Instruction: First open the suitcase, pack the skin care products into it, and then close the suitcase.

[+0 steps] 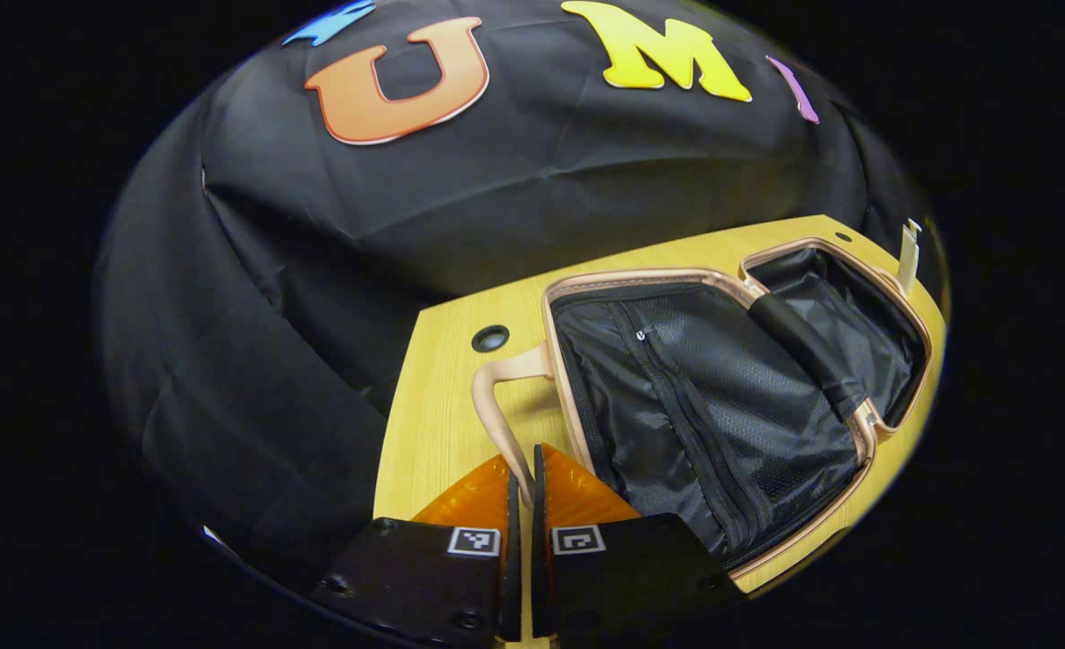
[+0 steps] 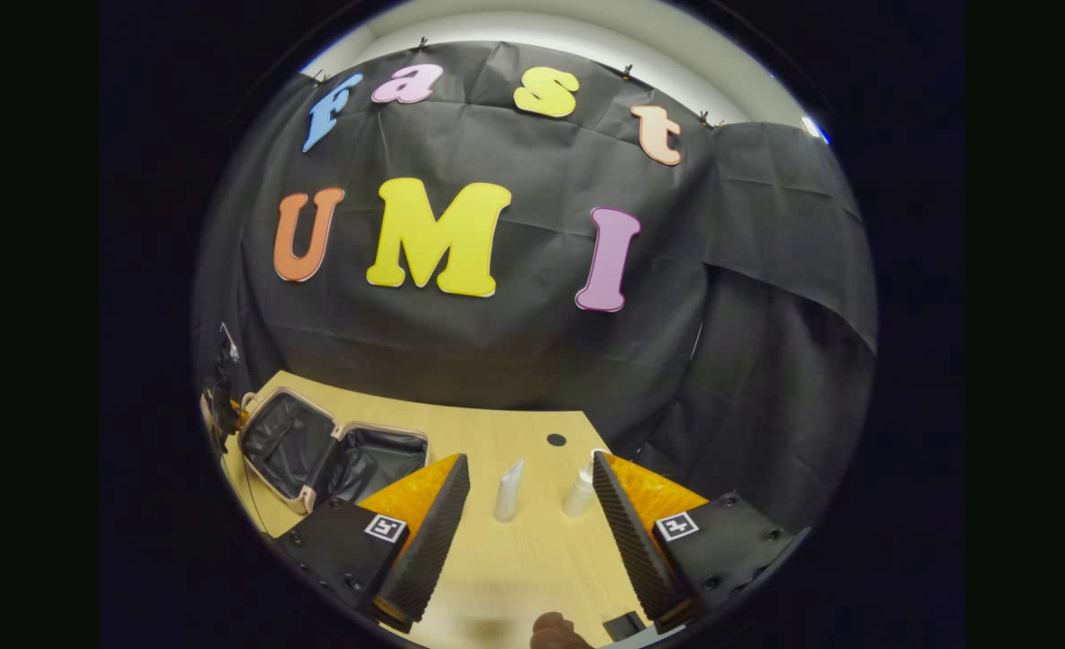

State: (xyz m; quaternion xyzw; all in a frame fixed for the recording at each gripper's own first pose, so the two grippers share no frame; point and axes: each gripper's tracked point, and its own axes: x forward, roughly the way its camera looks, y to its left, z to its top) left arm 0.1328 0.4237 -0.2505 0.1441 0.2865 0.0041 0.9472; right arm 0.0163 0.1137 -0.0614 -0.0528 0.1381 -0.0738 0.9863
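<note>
The small pink hard-shell suitcase (image 1: 739,397) lies open flat on the wooden desk (image 1: 442,406). The left gripper (image 1: 521,482) is clenched on its curved pink handle (image 1: 500,406). The right gripper (image 2: 532,505) hangs released before a white tube (image 2: 509,491) and white bottle (image 2: 579,491), likely light and slippery; grasp mid-body.

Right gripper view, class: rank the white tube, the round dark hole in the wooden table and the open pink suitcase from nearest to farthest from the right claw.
1. White tube: standing between the right claw's fingers, just ahead.
2. Round dark table hole: farther back, centre.
3. Open pink suitcase: far left, beyond the left finger; its near edge makes this ranking less certain.
</note>
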